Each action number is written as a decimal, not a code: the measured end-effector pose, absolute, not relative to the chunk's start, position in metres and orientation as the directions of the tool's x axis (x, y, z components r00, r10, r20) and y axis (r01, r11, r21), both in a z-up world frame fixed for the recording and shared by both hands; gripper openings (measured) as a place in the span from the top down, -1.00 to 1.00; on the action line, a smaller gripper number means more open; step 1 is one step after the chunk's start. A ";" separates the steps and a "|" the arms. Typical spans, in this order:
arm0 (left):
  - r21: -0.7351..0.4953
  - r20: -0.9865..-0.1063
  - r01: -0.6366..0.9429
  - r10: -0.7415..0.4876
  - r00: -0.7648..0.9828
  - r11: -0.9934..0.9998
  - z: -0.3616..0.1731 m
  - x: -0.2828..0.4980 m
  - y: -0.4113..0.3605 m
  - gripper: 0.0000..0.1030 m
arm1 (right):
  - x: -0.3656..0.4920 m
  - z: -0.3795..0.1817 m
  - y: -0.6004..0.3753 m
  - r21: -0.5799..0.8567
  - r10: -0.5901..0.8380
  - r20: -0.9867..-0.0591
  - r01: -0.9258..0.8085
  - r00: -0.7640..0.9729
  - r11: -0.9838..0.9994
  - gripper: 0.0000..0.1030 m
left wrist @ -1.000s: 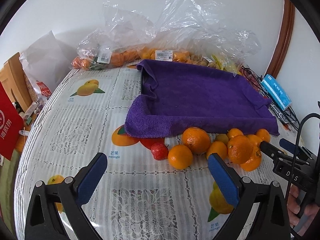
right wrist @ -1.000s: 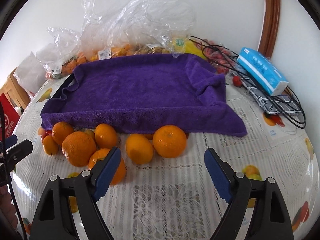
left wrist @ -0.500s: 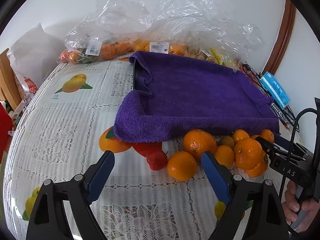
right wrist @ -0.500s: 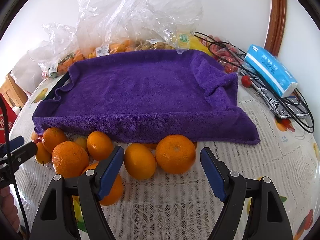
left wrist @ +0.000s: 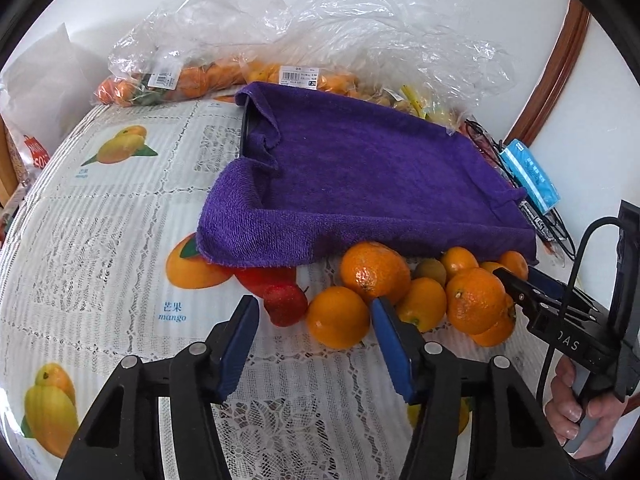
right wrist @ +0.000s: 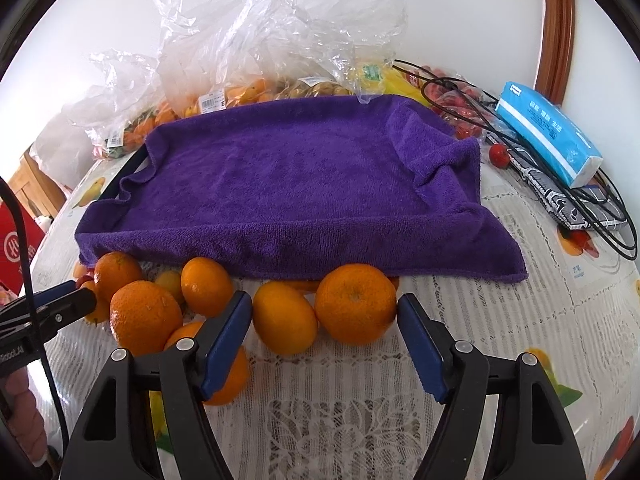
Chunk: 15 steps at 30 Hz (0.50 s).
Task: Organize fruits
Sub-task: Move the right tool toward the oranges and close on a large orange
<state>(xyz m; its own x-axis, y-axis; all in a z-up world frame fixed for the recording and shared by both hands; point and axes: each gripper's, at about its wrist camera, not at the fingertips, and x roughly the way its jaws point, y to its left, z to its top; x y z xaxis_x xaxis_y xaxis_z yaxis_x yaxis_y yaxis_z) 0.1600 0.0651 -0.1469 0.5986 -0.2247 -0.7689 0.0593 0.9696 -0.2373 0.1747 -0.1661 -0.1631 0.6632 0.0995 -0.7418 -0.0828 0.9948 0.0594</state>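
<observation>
We find the left gripper (left wrist: 314, 326) spread wide, a red fruit (left wrist: 285, 305) and an orange (left wrist: 338, 317) lying between its pads. Loose oranges (right wrist: 146, 316) cluster on the tablecloth (right wrist: 520, 340) against the purple towel (right wrist: 304, 184). The right gripper (right wrist: 325, 322) stands wide around two oranges (right wrist: 354, 304), gripping neither.

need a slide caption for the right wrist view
Open right gripper closing in on two oranges in front of the purple towel on the lace-covered table.
</observation>
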 end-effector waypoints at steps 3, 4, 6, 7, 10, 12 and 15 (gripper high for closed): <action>-0.228 -0.764 0.061 -0.218 0.608 0.972 -0.147 0.159 0.064 -0.02 | 0.170 -0.162 -0.167 0.056 0.104 -0.740 -0.093 0.665 0.994 -0.36; -0.225 -0.764 0.062 -0.216 0.608 0.972 -0.147 0.159 0.063 -0.02 | 0.168 -0.162 -0.167 0.052 0.103 -0.739 -0.096 0.665 0.994 -0.35; -0.228 -0.764 0.059 -0.216 0.608 0.972 -0.147 0.159 0.063 -0.02 | 0.166 -0.163 -0.168 0.046 0.102 -0.739 -0.102 0.666 0.994 -0.35; -0.233 -0.764 0.057 -0.219 0.606 0.971 -0.147 0.159 0.064 -0.02 | 0.165 -0.163 -0.168 0.048 0.106 -0.739 -0.104 0.666 0.993 -0.35; -0.248 -0.768 0.048 -0.227 0.599 0.968 -0.148 0.161 0.065 -0.02 | 0.164 -0.164 -0.170 0.062 0.119 -0.738 -0.108 0.664 0.992 -0.35; -0.248 -0.775 0.046 -0.227 0.590 0.968 -0.150 0.163 0.064 -0.03 | 0.164 -0.165 -0.171 0.069 0.126 -0.738 -0.111 0.663 0.991 -0.35; -0.224 -0.775 0.050 -0.209 0.597 0.973 -0.151 0.163 0.061 -0.03 | 0.165 -0.165 -0.171 0.075 0.134 -0.737 -0.118 0.663 0.990 -0.35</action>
